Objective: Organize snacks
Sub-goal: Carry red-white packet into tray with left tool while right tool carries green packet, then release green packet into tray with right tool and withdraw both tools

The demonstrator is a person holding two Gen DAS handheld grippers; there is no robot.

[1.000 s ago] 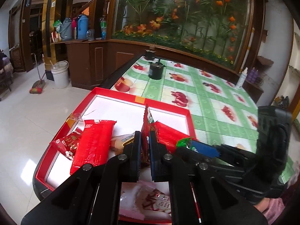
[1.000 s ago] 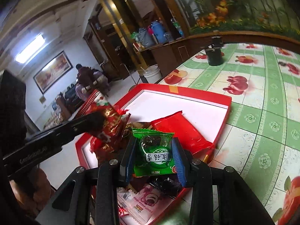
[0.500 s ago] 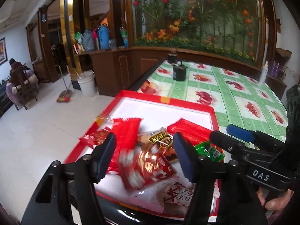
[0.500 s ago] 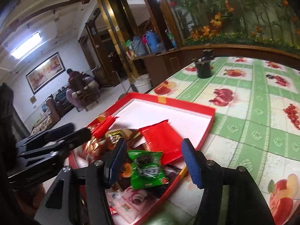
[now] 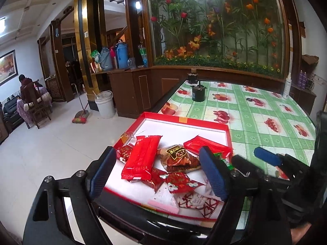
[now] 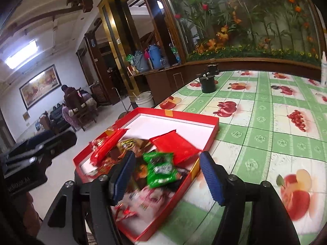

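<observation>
Both grippers held above near end of red tray [image 5: 185,120], which sits on the table [image 6: 265,110] edge. Left gripper [image 5: 157,173] jaws spread wide, empty. Right gripper [image 6: 167,175] likewise (green packet [image 6: 160,168] lies blurred below it). Snacks [image 5: 143,157] heaped loose in tray's near half.

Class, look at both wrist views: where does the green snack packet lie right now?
The green snack packet lies in the red box, at its near right side, just in front of a flat red packet; the open right tool hovers above it.
</observation>
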